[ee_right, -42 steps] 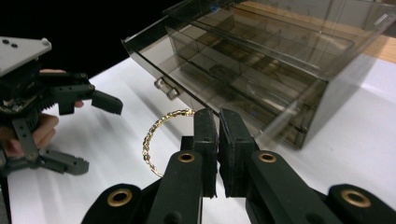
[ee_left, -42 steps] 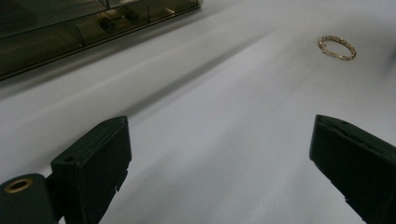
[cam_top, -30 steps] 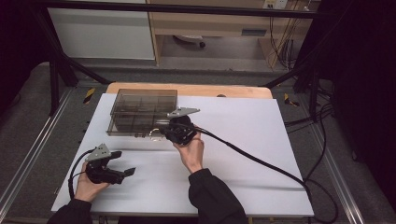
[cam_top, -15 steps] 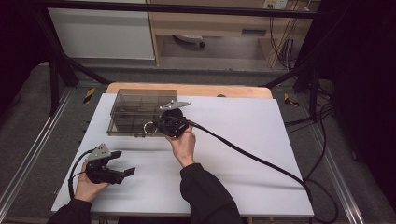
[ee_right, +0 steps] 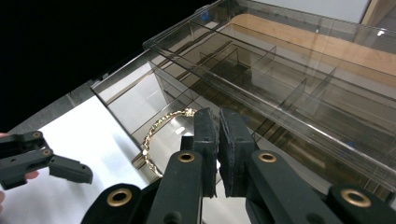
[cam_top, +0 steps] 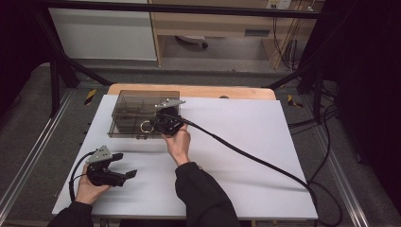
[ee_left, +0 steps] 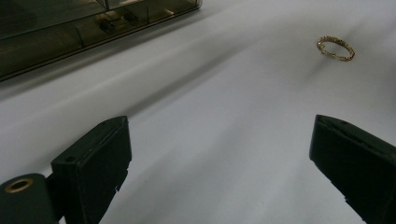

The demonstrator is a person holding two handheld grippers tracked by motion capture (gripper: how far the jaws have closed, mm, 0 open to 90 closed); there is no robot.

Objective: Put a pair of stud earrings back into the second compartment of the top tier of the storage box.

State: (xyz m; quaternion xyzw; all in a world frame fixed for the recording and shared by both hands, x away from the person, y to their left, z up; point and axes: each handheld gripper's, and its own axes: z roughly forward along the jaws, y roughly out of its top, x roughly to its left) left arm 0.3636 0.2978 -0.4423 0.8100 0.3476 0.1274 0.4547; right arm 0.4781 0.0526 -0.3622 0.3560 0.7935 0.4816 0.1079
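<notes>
A gold bracelet (cam_top: 145,126) hangs as a loop from my right gripper (cam_top: 155,125), which is shut on it. In the right gripper view the chain (ee_right: 156,133) curves out left of the closed jaws (ee_right: 218,116), just over the front compartments of a clear smoky box (ee_right: 280,79). The divided box (cam_top: 127,106) stands at the back left of the white sheet. Near the front left corner my left gripper (cam_top: 125,165) rests open with nothing in it. Its own view shows the wide-apart jaws (ee_left: 219,154) and a small gold ring (ee_left: 335,49) farther off above the sheet.
The white sheet (cam_top: 246,142) covers the table, with a wooden edge (cam_top: 198,90) behind it. A black cable (cam_top: 246,153) trails from the right gripper to the front right corner. Metal rails run along both sides of the table.
My right hand has carried the bracelet left and back, from the middle of the sheet to the front edge of the clear box. The left gripper has stayed where it was.
</notes>
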